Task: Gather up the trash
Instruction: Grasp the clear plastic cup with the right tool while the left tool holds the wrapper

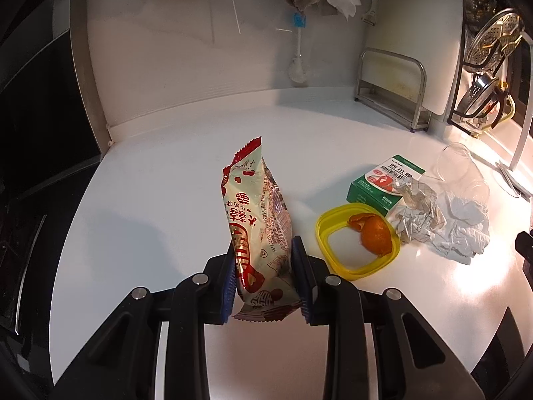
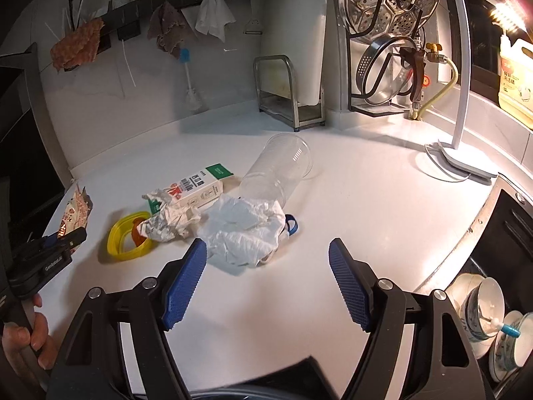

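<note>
Your left gripper [image 1: 263, 276] is clamped on the snack wrapper [image 1: 255, 223]; keep that squeeze steady. Bring your wide-open right gripper [image 2: 266, 283] squarely over the crumpled white paper [image 2: 245, 233] before closing

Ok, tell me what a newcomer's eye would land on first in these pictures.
First, the red-and-cream snack wrapper standing up, pinched in the left hand-held gripper above the white counter. Next, the litter to its right: a yellow ring with orange peel resting on it, crumpled paper, a green box and a tipped clear cup. The right hand-held gripper hangs open before the crumpled white bag.
</note>
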Action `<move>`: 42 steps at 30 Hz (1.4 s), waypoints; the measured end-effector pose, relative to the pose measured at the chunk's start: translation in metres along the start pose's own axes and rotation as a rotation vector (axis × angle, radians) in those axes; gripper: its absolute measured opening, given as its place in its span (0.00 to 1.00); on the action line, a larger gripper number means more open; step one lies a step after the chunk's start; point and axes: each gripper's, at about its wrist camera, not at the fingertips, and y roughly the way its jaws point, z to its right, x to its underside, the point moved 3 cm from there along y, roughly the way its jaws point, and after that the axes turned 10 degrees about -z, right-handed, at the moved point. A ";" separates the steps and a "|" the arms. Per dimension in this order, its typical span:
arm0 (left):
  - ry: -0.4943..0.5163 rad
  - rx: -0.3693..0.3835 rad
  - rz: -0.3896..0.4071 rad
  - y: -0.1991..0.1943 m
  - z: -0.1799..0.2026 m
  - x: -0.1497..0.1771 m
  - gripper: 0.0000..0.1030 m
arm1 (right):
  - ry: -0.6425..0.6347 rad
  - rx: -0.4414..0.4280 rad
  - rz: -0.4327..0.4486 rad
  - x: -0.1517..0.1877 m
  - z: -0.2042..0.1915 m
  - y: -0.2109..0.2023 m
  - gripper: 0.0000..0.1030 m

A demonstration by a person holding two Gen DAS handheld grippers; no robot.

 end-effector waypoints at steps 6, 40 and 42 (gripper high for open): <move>0.003 0.011 0.042 -0.002 0.003 -0.006 0.29 | 0.056 0.009 -0.021 -0.034 0.007 0.027 0.76; 0.001 0.015 0.117 -0.017 0.004 -0.004 0.29 | 0.068 0.094 -0.141 -0.089 0.002 0.100 0.53; 0.004 0.013 0.123 -0.022 0.005 -0.003 0.29 | 0.059 0.098 -0.121 -0.087 0.001 0.091 0.53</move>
